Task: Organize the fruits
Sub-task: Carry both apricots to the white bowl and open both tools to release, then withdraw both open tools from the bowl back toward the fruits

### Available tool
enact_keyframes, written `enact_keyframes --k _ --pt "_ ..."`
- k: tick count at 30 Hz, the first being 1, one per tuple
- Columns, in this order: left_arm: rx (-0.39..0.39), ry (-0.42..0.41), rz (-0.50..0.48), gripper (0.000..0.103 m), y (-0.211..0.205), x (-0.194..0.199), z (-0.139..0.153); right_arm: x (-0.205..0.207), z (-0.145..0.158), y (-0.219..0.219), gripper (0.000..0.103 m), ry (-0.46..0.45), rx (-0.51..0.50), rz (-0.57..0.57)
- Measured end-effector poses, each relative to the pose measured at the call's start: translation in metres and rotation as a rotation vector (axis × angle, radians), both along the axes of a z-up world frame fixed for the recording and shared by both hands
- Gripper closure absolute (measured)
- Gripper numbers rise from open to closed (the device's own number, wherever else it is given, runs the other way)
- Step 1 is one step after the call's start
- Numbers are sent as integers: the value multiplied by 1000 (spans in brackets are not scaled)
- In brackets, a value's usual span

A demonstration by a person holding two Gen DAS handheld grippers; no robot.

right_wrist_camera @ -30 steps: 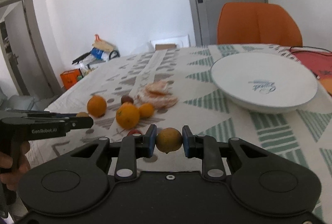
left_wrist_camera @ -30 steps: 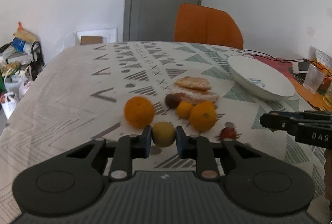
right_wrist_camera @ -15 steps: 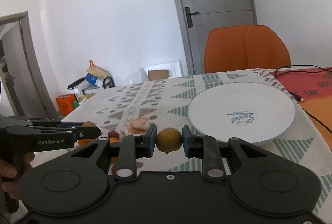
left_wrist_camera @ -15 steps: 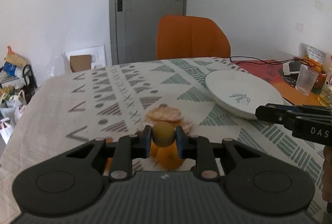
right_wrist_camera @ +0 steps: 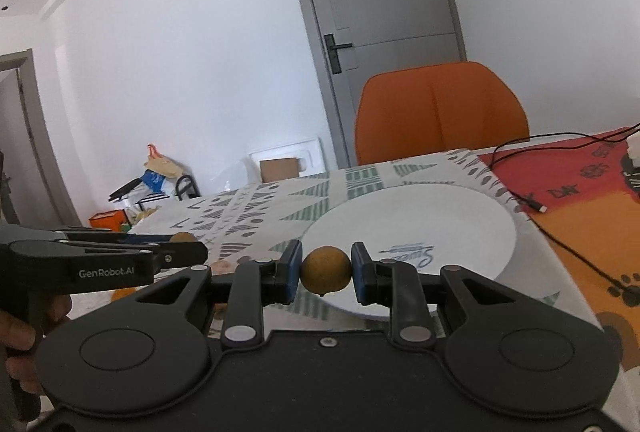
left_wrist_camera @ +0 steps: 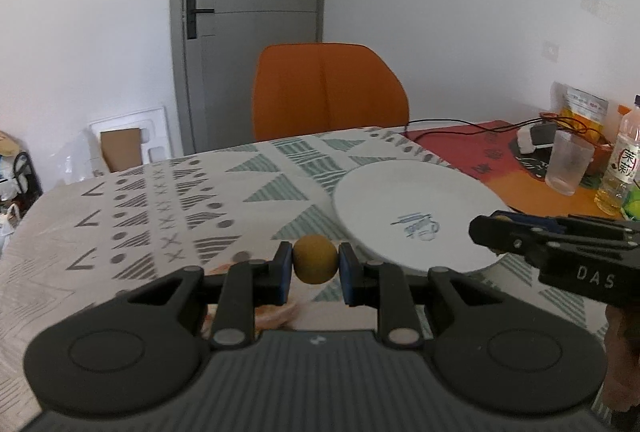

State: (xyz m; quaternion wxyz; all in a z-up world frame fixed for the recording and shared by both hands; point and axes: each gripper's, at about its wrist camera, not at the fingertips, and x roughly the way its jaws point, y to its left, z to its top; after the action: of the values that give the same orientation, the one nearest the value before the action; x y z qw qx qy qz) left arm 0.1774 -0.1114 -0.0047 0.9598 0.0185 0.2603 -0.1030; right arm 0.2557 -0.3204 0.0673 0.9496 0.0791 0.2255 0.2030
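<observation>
My left gripper (left_wrist_camera: pixel 315 266) is shut on a small round yellow-brown fruit (left_wrist_camera: pixel 315 259), carried above the patterned tablecloth just left of the white plate (left_wrist_camera: pixel 400 199). My right gripper (right_wrist_camera: pixel 326 270) is shut on a second small yellow-brown fruit (right_wrist_camera: pixel 326 270), held over the near rim of the same white plate (right_wrist_camera: pixel 440 216). In the left wrist view the right gripper (left_wrist_camera: pixel 486 232) reaches in over the plate's right side. In the right wrist view the left gripper (right_wrist_camera: pixel 188 250) shows at the left with its fruit (right_wrist_camera: pixel 183 238). The other fruits are mostly hidden behind the gripper bodies.
An orange chair (left_wrist_camera: pixel 328 87) stands at the table's far edge before a grey door (left_wrist_camera: pixel 248 11). A plastic cup (left_wrist_camera: pixel 568 163), a bottle (left_wrist_camera: pixel 620 167), a cable (right_wrist_camera: pixel 532 203) and a red-orange mat (right_wrist_camera: pixel 592 191) lie right of the plate. Bags and boxes (right_wrist_camera: pixel 160 175) crowd the floor.
Both grippers have carried their fruits right and forward, away from the fruit pile toward the plate. The pile has slipped out of sight below the left gripper; the plate looms larger.
</observation>
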Motion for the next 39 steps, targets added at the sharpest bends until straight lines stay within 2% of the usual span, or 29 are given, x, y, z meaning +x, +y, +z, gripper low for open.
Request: enact_keyframes --k 8,27,36,39 --pt "14 12 -32 80 -24 20 -4 11 -11 -20 78 18 7 -44" --pt "53 61 -82 80 -66 55 -16 33 -35 -46 78 88 106 -81" --pt "29 58 -39 77 -50 50 -12 35 -35 -41 78 99 83 -91" --pt "19 52 -8 76 -37 43 -9 31 -30 -34 67 73 45 -94"
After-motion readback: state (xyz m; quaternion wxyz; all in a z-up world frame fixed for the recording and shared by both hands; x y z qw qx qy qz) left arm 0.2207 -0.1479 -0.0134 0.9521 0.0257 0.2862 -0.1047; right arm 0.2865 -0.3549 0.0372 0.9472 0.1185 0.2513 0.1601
